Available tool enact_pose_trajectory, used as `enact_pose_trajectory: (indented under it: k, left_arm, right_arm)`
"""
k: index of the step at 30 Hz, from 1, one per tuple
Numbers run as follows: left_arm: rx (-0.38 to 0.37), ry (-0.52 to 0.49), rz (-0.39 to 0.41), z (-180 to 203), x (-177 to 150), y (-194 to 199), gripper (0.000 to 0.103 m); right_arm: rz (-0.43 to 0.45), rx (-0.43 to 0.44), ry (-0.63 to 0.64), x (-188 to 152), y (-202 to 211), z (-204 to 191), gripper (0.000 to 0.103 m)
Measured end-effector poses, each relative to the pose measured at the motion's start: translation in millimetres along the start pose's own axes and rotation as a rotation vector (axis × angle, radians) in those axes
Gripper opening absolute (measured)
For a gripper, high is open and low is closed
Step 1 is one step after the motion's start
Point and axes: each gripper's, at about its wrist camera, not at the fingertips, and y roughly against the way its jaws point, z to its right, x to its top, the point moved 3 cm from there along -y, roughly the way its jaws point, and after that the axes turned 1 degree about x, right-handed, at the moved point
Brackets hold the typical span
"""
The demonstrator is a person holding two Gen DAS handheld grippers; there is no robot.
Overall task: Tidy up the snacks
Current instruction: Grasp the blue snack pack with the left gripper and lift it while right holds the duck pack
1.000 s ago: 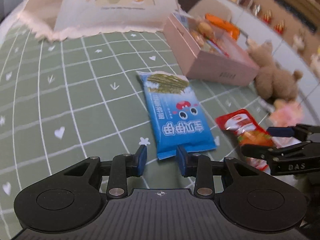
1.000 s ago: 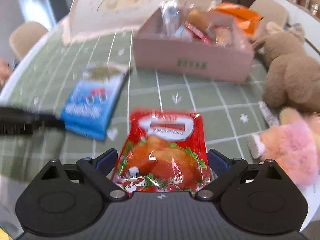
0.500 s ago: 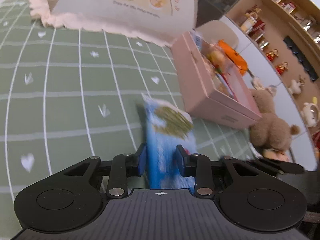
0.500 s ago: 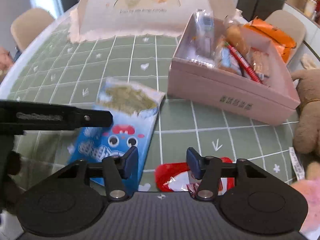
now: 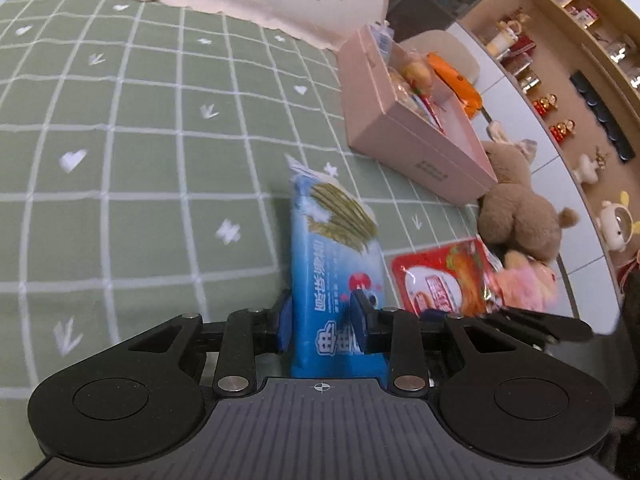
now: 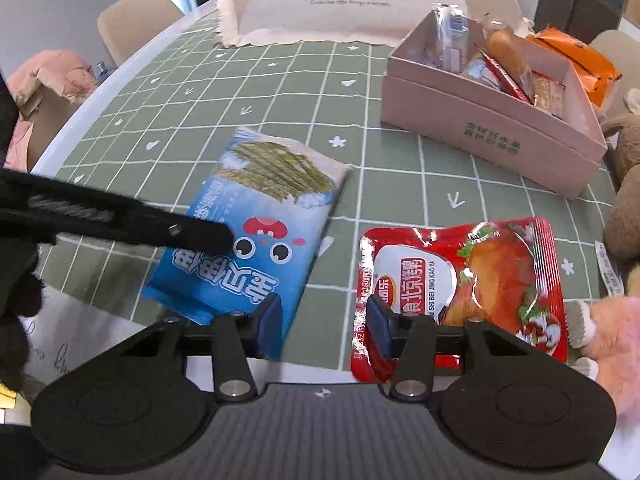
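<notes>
Jaws of the left gripper (image 5: 322, 326) clamped on the near end of the blue seaweed-snack bag (image 5: 334, 264), which tilts up off the green checked tablecloth (image 5: 120, 168). Right gripper (image 6: 323, 322) jaws apart, empty, hovering between that bag and the red roast-duck pouch (image 6: 460, 288); pouch lies flat on the cloth near the table edge.

Handling, judged: both packs light, soft film, likely slippery and crushable contents; take hold at a sealed end seam, not mid-body. Blue bag sags beyond the grip, so support may help.

Farther: pink cardboard box (image 6: 492, 120), open-topped, holding several wrapped snacks standing loosely; exact items hard to make out. Some free room seems to remain at its near side. Brown plush bear (image 5: 520, 208) just beside the box.
</notes>
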Motion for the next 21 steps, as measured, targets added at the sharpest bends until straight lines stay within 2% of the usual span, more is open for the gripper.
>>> enact_pose_trajectory:
  k: [6,8,9,10,13,16,19,21]
  left_arm:
    - [0.013,-0.107,-0.015,25.3,11.1,-13.4,0.034]
    - [-0.041,-0.116,-0.021,31.3,12.6,-2.3,0.03]
    - [-0.073,-0.122,-0.02,35.4,12.4,4.1,0.023]
    - [-0.09,-0.129,-0.02,38.6,11.6,8.5,0.022]
    - [-0.081,-0.154,-0.028,43.0,6.9,15.1,0.022]
    - [-0.073,-0.132,-0.061,39.2,3.2,5.5,0.023]
    - [-0.067,-0.092,-0.101,35.6,1.7,-9.6,0.024]
    - [-0.078,-0.09,-0.098,37.3,2.0,-16.8,0.023]
  right_arm:
    - [0.019,0.008,0.005,-5.5,2.2,9.3,0.047]
    - [0.035,0.001,0.003,-5.2,8.4,13.6,0.047]
    - [0.046,0.004,-0.006,-5.0,12.5,17.0,0.047]
    - [0.057,0.004,-0.018,-4.7,16.2,21.0,0.047]
    - [0.078,-0.049,-0.047,-3.4,21.9,36.5,0.047]
    - [0.089,-0.103,-0.037,-2.8,19.7,45.8,0.049]
    - [0.087,-0.09,-0.01,-2.5,17.7,43.2,0.054]
    - [0.09,-0.09,0.019,-4.0,16.5,37.0,0.055]
